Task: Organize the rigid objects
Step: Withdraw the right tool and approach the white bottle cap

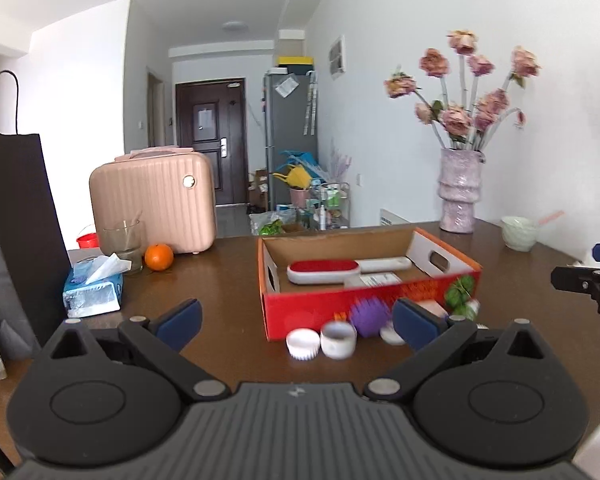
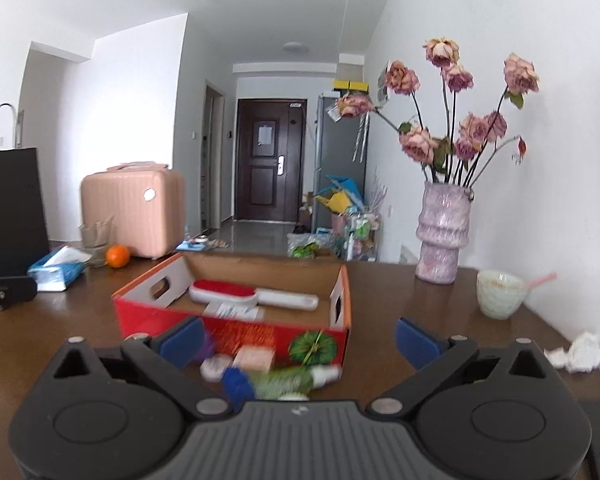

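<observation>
Left wrist: left gripper [image 1: 296,318], jaws wide apart, empty; small white ceramic cup [image 1: 338,339] stands between them, just ahead, before the red cardboard box [image 1: 364,304].

Right wrist: right gripper [image 2: 298,338], jaws spread, empty; pink rectangular block [image 2: 255,359] ahead-left; left gripper seemingly nearer the cup.

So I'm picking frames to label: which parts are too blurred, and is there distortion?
Left wrist view: the purple ball and white cups before the box are smeared; the brush inside reads fine. Right wrist view: the blue and green items are motion-blurred. Both are fisheye, with dark corners and bowed walls.
</observation>
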The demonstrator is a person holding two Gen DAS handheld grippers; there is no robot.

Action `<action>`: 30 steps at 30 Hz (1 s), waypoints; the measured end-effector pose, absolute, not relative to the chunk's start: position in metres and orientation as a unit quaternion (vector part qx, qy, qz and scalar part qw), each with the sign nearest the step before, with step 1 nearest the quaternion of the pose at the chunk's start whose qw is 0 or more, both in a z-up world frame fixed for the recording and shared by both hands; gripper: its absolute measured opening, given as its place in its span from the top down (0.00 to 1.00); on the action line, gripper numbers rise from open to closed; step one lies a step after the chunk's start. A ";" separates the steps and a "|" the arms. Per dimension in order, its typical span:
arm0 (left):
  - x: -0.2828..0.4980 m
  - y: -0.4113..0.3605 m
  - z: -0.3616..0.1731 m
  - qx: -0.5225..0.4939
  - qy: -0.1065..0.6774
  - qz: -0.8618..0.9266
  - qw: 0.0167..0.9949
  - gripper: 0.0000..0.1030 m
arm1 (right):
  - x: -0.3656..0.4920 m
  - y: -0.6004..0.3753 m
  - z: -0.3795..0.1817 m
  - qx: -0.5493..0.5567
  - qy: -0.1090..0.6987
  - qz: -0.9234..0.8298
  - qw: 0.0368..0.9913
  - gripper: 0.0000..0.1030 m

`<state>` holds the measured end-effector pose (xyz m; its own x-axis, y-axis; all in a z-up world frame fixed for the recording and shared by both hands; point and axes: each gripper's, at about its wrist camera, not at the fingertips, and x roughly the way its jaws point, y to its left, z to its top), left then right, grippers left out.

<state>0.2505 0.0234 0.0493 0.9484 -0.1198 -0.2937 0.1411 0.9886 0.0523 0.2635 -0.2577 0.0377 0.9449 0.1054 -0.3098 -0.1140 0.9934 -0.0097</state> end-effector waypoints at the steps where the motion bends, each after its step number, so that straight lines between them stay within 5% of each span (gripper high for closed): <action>1: 0.241 0.024 0.048 0.040 0.144 -0.066 0.987 0.00 | 0.256 -0.258 0.035 -0.011 0.159 0.060 0.985 0.01; 13: 0.140 0.040 -0.005 0.020 0.232 -0.051 0.971 0.00 | 0.142 -0.264 -0.018 0.028 0.246 0.090 0.965 0.00; 30: 0.205 0.027 -0.019 0.034 0.263 -0.046 0.963 0.00 | 0.176 -0.271 -0.044 0.049 0.283 0.064 0.956 0.02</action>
